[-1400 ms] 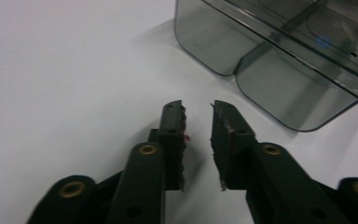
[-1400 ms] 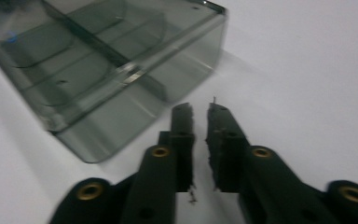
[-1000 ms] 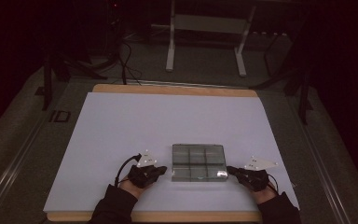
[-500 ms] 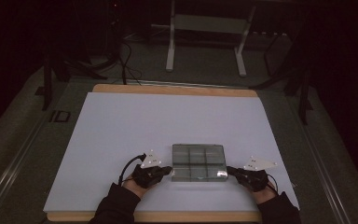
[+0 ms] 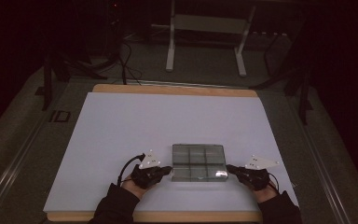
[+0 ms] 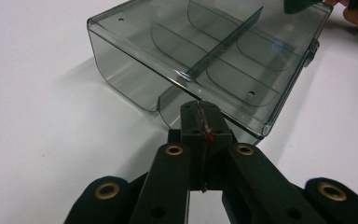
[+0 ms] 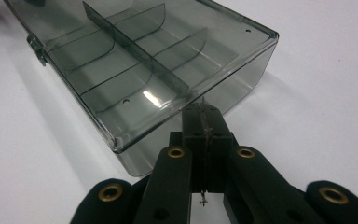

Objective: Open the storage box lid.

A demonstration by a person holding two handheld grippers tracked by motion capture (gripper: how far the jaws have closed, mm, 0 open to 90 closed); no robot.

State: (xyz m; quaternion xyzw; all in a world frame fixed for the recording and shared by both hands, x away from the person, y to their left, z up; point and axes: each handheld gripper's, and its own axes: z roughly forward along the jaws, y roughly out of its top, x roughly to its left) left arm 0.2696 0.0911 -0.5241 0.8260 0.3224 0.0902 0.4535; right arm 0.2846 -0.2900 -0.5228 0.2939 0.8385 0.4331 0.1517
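Both grippers, L (image 5: pixel 167 170) & R (image 5: pixel 230 168), jaws shut (holding nothing), braced the box (image 5: pixel 198 162) at opposite ends, prob. steadying it.

- wide white rectangular tabletop sheet (image 5: pixel 168 130)
- light wooden board (image 5: pixel 175 89), edging the sheet's far side
- pale metal stand legs (image 5: pixel 205 42), well beyond the sheet

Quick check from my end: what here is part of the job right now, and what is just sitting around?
In the job:
- clear divided box, lid shut
- left gripper, jaws shut, at the box's left end
- right gripper, jaws shut, at the box's right end

Just around:
- white table sheet under the box
- metal stand on the floor behind the table
- cables on the floor
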